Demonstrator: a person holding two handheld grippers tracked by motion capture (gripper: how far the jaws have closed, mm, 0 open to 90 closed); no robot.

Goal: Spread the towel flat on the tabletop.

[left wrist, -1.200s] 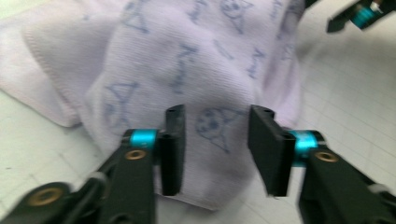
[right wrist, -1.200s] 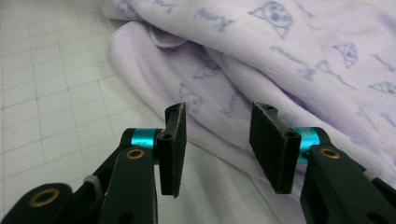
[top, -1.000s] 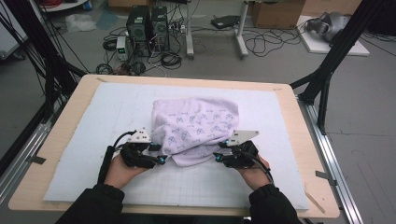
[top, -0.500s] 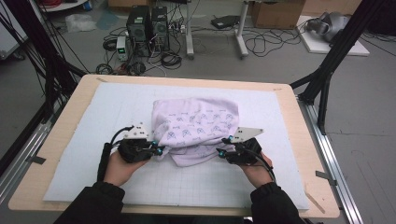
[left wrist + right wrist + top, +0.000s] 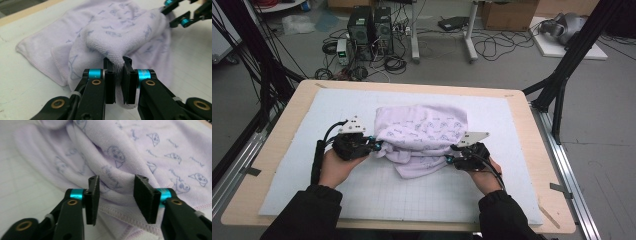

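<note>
Currently: lilac towel (image 5: 422,137) lies bunched at mid-bench (image 5: 532,165) on the white gridded mat (image 5: 412,195), its near edge folded under toward the person. Left hand-held gripper (image 5: 377,145) at the towel's left side; left gripper view shows its jaws pinched tight on a raised fold of towel (image 5: 117,45). Right hand-held gripper (image 5: 451,159) at the towel's right near edge; right gripper view shows jaws parted, straddling the cloth (image 5: 117,160) above the stitched hem (image 5: 125,218), not clamped.
</note>
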